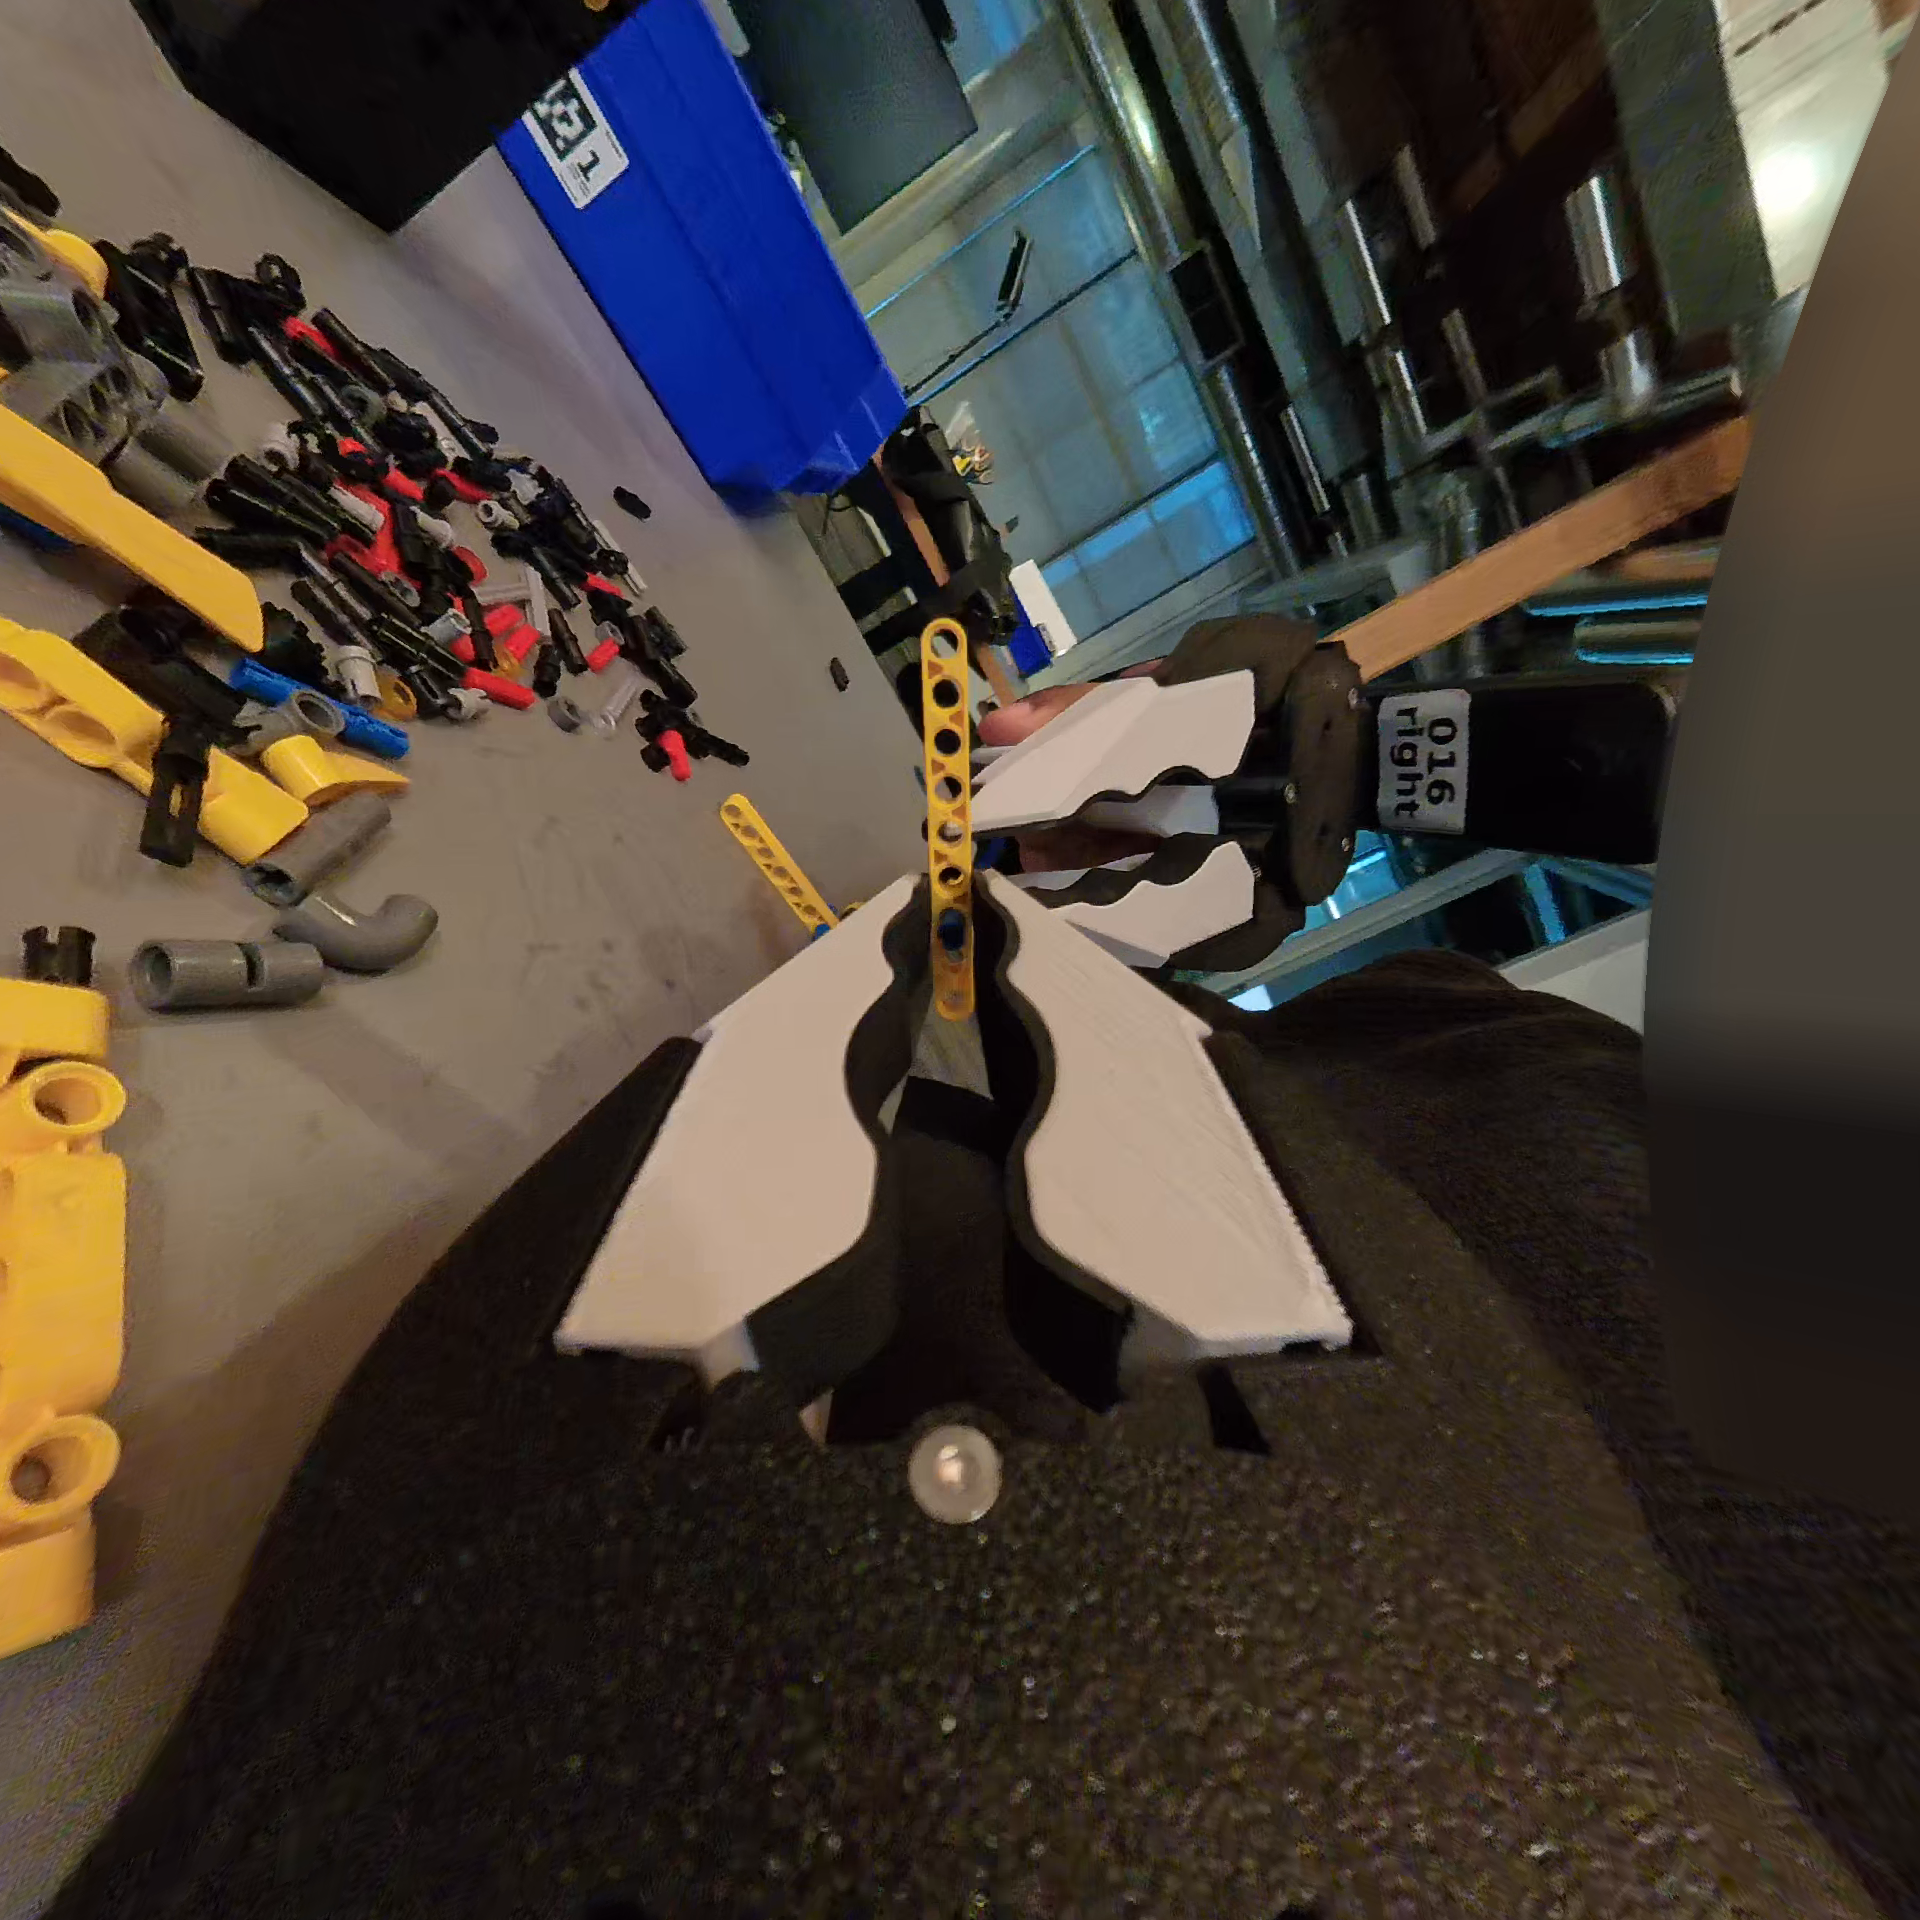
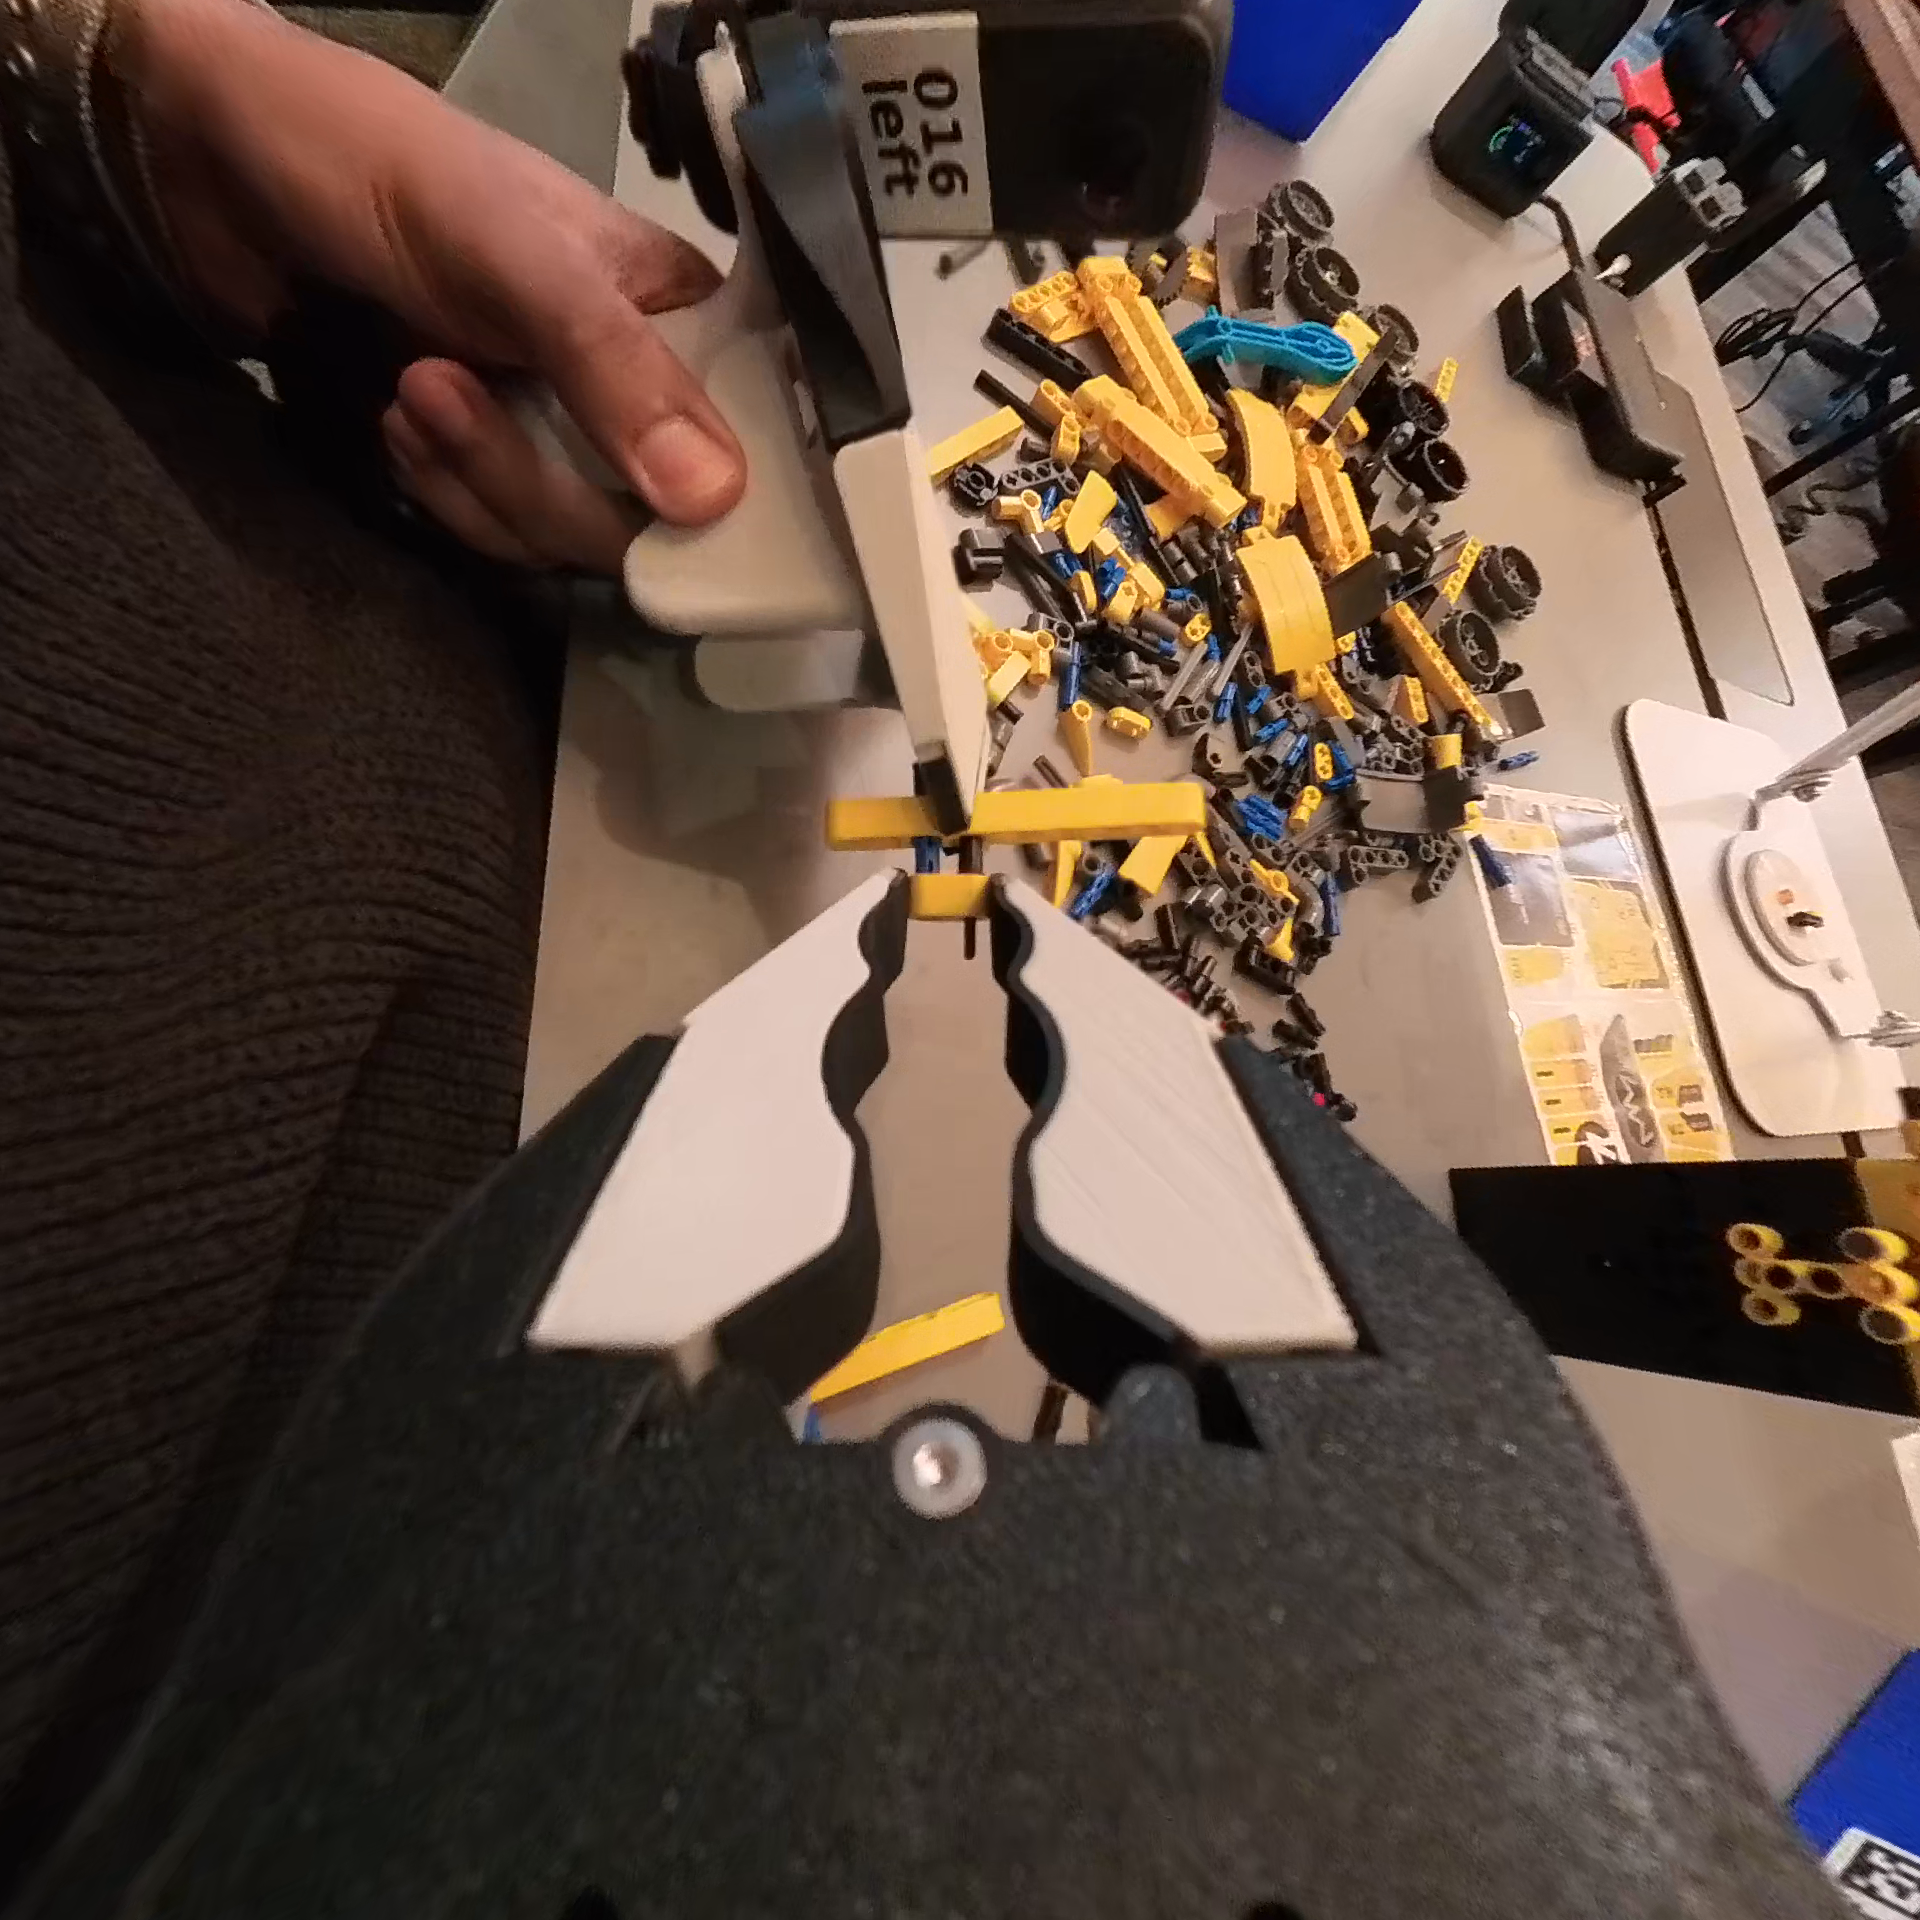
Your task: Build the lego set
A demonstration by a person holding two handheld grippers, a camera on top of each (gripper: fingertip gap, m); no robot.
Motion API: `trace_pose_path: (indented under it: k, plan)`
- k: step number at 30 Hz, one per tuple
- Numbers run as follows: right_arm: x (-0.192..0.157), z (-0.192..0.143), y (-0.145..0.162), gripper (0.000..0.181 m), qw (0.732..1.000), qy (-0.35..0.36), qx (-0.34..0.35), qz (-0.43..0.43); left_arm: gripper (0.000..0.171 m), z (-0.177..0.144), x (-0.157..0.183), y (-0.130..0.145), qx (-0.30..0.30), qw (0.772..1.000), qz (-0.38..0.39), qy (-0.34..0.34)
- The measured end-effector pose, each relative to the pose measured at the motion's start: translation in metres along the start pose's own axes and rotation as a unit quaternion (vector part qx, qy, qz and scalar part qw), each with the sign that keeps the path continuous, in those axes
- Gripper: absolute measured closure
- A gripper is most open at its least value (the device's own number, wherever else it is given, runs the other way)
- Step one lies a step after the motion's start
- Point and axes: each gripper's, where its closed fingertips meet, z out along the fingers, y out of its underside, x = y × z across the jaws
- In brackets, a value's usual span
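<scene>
My left gripper is shut on a long yellow beam with holes, which stands up out of its jaws. In the right wrist view a hand holds the left gripper, and the beam lies crosswise in it. My right gripper is shut on a small yellow piece. A blue pin and a black pin join this piece to the beam. In the left wrist view the right gripper comes in from the right, its tips against the beam.
Grey table with piles of loose building parts, a second yellow beam, a blue bin, an instruction sheet, a white board and a black box. A dark knitted sleeve is at the left. Left and right tips are no more than a few centimetres apart.
</scene>
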Motion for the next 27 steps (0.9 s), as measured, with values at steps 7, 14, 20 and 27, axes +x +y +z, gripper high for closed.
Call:
trace_pose_path:
  k: [7,14,20,27]
  plan:
    - [-0.004,-0.001,0.001,0.166,1.000,0.001,0.020,-0.007,0.166,0.001,-0.001,0.004,-0.010,1.000,-0.006,0.002]
    - [-0.004,-0.006,-0.009,0.166,0.998,0.016,0.058,-0.007,0.166,-0.003,0.008,0.001,0.010,0.995,-0.068,0.067]
    - [-0.004,-0.009,-0.013,0.166,0.998,0.024,0.064,0.001,0.165,-0.003,0.013,-0.001,0.019,0.995,-0.060,0.074]
    - [-0.002,-0.012,-0.011,0.166,0.993,0.017,0.104,0.057,0.166,0.000,0.015,-0.002,0.017,0.999,0.008,0.027]
